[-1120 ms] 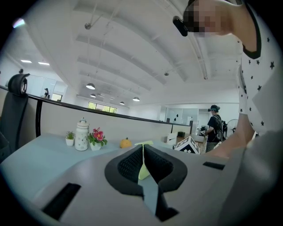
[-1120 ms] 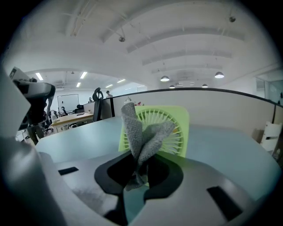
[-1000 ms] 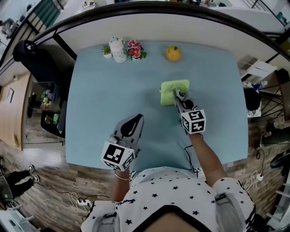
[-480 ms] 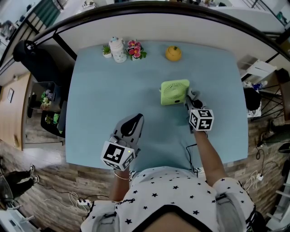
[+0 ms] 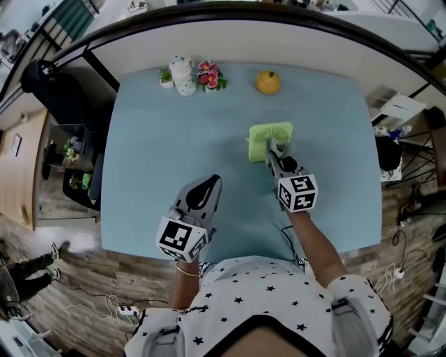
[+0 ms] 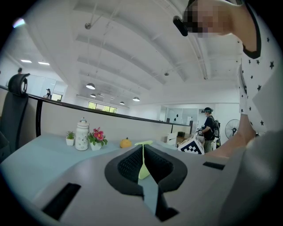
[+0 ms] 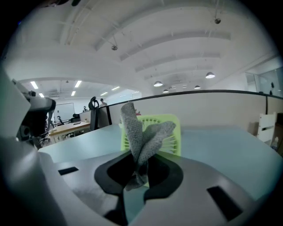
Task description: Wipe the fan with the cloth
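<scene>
A small green square fan [image 5: 270, 139] stands right of the middle of the pale blue table [image 5: 153, 153]. My right gripper [image 5: 274, 149] is shut on a grey mesh cloth [image 7: 142, 134], and its tips press against the fan's near face. In the right gripper view the cloth sticks up from the jaws in front of the fan's grille [image 7: 170, 137]. My left gripper [image 5: 206, 187] rests low near the table's front edge, shut and holding nothing. Through the left gripper [image 6: 142, 152] tips only a sliver of the green fan shows.
Along the table's far edge stand a small green plant [image 5: 164, 78], a white jar [image 5: 180, 75], a pot of pink flowers [image 5: 208, 75] and a yellow pumpkin-shaped ornament [image 5: 267, 81]. A dark-railed partition [image 5: 230, 14] runs behind the table. A thin cable [image 5: 288, 236] trails near the front edge.
The right gripper with the cloth swung out past the fan's right side, then came back left onto the fan's near face. The left gripper stayed still.
</scene>
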`<control>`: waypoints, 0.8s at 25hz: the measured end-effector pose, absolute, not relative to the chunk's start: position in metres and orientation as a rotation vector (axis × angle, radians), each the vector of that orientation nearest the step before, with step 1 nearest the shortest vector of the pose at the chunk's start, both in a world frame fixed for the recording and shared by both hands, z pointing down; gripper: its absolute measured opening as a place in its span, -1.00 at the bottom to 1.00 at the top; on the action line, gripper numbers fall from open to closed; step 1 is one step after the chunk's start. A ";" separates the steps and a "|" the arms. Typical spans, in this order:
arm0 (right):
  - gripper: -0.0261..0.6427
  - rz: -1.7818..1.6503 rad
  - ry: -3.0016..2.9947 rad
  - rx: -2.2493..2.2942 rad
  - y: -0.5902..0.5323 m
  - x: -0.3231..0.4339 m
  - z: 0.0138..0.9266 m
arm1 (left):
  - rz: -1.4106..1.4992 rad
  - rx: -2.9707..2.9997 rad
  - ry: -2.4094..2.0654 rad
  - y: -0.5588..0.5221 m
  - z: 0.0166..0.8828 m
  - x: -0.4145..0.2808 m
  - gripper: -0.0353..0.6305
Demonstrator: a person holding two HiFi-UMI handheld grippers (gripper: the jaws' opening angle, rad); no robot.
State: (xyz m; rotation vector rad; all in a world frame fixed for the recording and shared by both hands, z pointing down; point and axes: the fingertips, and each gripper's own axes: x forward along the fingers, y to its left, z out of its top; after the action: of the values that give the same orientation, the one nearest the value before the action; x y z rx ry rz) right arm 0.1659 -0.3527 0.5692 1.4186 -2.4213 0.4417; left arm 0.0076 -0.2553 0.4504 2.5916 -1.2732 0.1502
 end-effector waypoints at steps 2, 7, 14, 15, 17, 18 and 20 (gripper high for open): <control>-0.76 0.386 -2.440 1.313 -0.346 0.143 0.573 | 0.149 2.590 -1.275 -0.255 0.451 0.007 -0.80; -0.76 0.311 -2.405 1.122 -0.334 0.110 0.599 | 0.153 2.586 -1.284 -0.253 0.449 0.005 -0.80; -0.76 0.329 -2.328 1.113 -0.335 0.118 0.621 | 0.155 2.574 -1.301 -0.252 0.451 -0.001 -0.80; -0.76 0.336 -2.320 1.127 -0.337 0.123 0.622 | 0.154 2.574 -1.300 -0.252 0.451 0.000 -0.80; -0.76 0.354 -2.305 1.160 -0.340 0.134 0.623 | 0.153 2.576 -1.294 -0.253 0.451 0.002 -0.80; -0.76 0.362 -2.298 1.176 -0.342 0.140 0.623 | 0.153 2.578 -1.290 -0.253 0.451 0.003 -0.80; -0.76 0.377 -2.282 1.210 -0.345 0.152 0.624 | 0.154 2.580 -1.284 -0.253 0.452 0.005 -0.80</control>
State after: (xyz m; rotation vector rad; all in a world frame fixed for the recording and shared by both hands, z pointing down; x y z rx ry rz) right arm 0.1524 -0.3446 0.6239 1.2097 -2.2823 0.3771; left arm 0.0048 -0.2533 0.4517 2.5795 -1.2838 0.1540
